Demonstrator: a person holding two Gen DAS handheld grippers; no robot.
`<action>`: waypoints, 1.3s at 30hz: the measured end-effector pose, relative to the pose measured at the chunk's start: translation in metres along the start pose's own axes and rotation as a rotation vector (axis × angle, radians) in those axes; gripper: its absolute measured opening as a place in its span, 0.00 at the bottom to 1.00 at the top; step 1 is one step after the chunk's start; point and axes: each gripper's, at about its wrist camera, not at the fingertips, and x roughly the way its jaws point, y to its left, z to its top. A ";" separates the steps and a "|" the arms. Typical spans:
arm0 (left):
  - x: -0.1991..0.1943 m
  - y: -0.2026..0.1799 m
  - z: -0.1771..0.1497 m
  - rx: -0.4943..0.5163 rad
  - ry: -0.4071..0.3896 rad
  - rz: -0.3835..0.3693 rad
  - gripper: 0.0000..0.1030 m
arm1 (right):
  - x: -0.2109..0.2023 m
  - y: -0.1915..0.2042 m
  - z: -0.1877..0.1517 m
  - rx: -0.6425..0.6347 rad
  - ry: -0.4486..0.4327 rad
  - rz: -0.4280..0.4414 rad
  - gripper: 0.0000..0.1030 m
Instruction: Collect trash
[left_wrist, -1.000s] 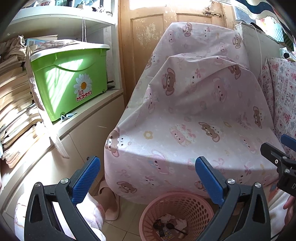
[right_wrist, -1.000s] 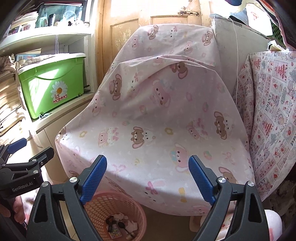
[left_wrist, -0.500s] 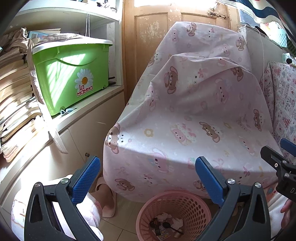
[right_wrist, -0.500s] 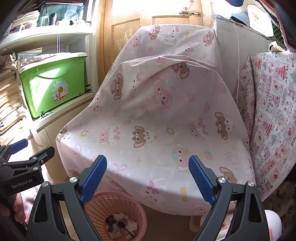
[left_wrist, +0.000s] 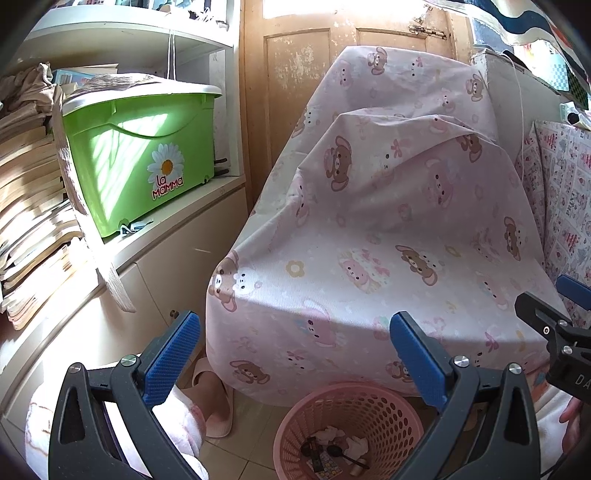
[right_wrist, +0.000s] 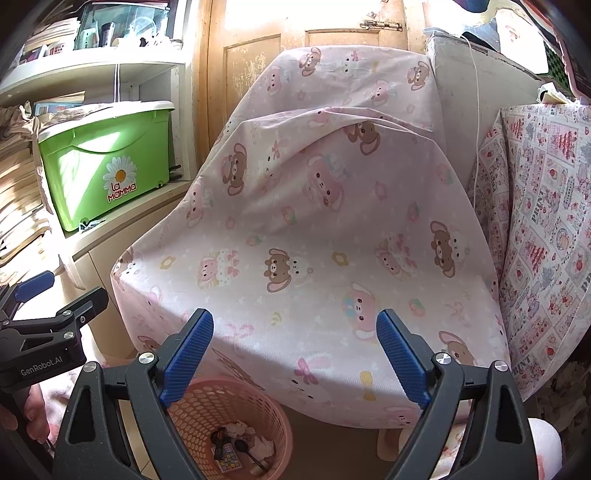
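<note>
**Both grippers wide apart over the pink basket, nothing held**

Going left to right: on your far left there's a stack of papers (left_wrist: 26, 206) on the shelf, and just beside it the green bin (left_wrist: 140, 155) with the daisy sticker sits near the shelf's front edge. Below that are the cream cupboard doors (left_wrist: 173, 266), and behind everything the worn wooden door (left_wrist: 295, 74).

Your left gripper (left_wrist: 295, 360) is spread wide with nothing between its blue pads (left_wrist: 171, 356). It hangs above the floor, with a pink slipper (left_wrist: 218, 402) showing just past its left finger, at the foot of the cloth.

The middle of both views is filled by the pink bear-print cloth (right_wrist: 314, 240) draped over something bulky. I can't tell what's underneath.

The pink basket (left_wrist: 351, 428) stands on the floor right at the front edge of that cloth. The trash (right_wrist: 240, 443) is already in its bottom: crumpled tissue, a small printed wrapper, and a dark spoon-like thing. In the right wrist view the basket (right_wrist: 221, 406) sits low and left, partly behind your finger.

Your right gripper (right_wrist: 295, 360) is also wide apart and holding nothing. Further right hangs a patchwork-print cloth (right_wrist: 546, 221), close against the bear cloth's right side.
</note>
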 end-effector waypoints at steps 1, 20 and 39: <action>0.000 0.000 0.000 -0.002 0.000 -0.001 0.99 | 0.000 0.000 0.000 0.001 0.000 0.000 0.89; -0.004 0.003 0.002 0.004 -0.036 0.009 0.99 | -0.003 0.002 0.002 0.005 -0.007 -0.003 0.89; -0.010 0.002 0.004 -0.020 -0.075 -0.006 0.99 | -0.001 0.006 0.003 -0.012 -0.014 -0.008 0.89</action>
